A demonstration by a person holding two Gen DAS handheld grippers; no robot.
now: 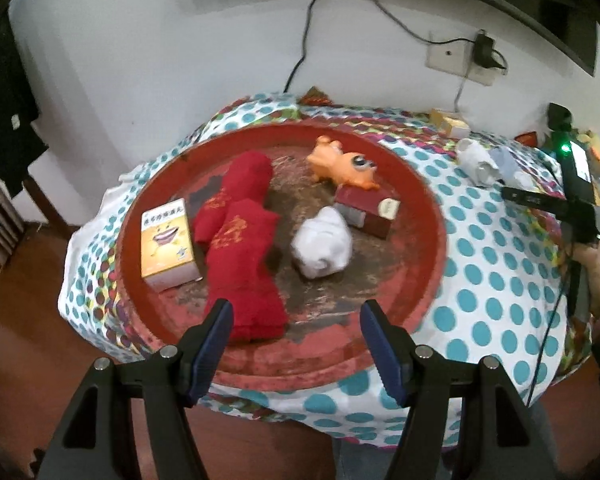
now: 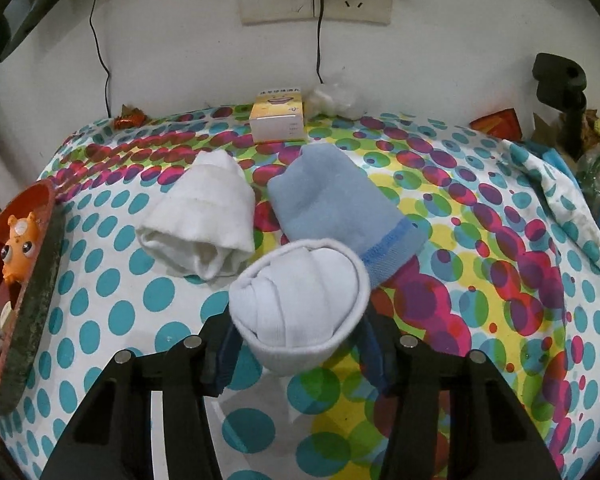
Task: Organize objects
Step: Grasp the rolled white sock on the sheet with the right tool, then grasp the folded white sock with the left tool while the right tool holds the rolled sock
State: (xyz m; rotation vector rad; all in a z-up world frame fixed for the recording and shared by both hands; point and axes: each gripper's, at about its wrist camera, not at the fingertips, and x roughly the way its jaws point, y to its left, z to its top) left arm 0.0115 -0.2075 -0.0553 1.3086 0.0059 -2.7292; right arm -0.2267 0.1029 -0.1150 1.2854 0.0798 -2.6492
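The yellow box (image 1: pixel 167 242) at the left of the left wrist view carries a row of Chinese characters above a cartoon smile, too blurred to read. A matching box (image 2: pixel 277 119) at upper centre of the right wrist view is equally illegible.

The left gripper (image 1: pixel 296 320) hangs with jaws spread wide at the six o'clock rim of the red tray (image 1: pixel 428 208). Inside lie red socks (image 1: pixel 240 240), a yellow box (image 1: pixel 166 244) at nine o'clock, a white sock ball (image 1: pixel 322 248) (centre), and an orange toy (image 1: pixel 342 164) at one o'clock.
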